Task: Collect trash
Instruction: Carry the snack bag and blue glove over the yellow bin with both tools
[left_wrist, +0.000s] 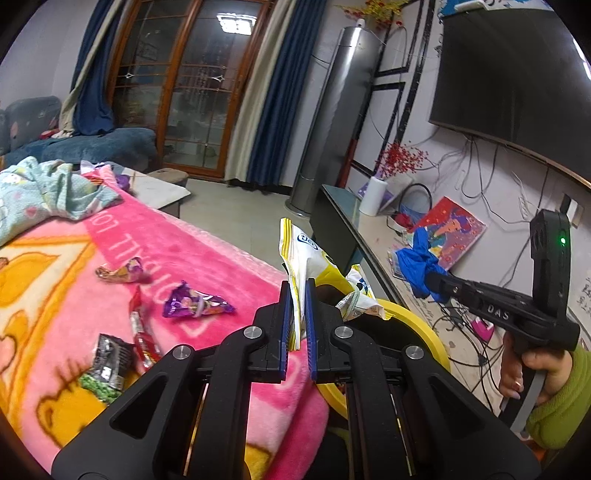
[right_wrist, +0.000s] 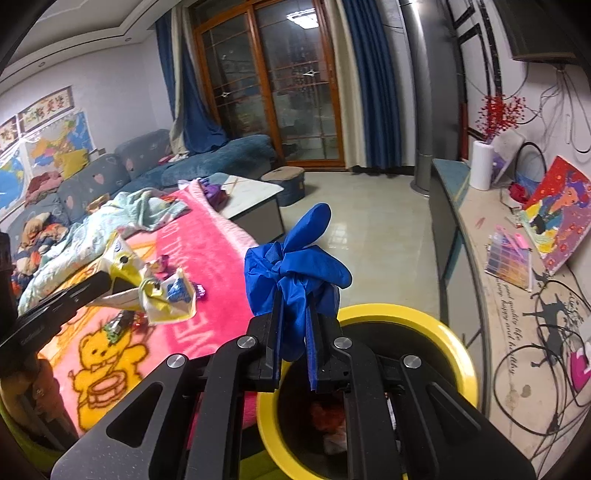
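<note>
My left gripper (left_wrist: 297, 291) is shut on a yellow-and-white snack bag (left_wrist: 301, 251) and holds it at the near rim of the yellow-rimmed black trash bin (left_wrist: 417, 317). My right gripper (right_wrist: 293, 306) is shut on a crumpled blue glove (right_wrist: 295, 266) and holds it over the near rim of the bin (right_wrist: 443, 328), which has some trash inside. The bag shows in the right wrist view (right_wrist: 162, 291), the glove in the left wrist view (left_wrist: 419, 258). Purple wrappers (left_wrist: 192, 302), a red wrapper (left_wrist: 142, 336) and a dark green-edged wrapper (left_wrist: 109, 362) lie on the pink blanket (left_wrist: 221, 258).
A crumpled pale blue cloth (left_wrist: 48, 192) lies at the blanket's far end. A low TV stand (right_wrist: 480, 236) with a paper roll (right_wrist: 481, 166), a painting (right_wrist: 561, 210) and cables runs along the right. A coffee table (right_wrist: 255, 203), a stool (right_wrist: 286, 181) and a sofa (right_wrist: 155, 162) stand beyond.
</note>
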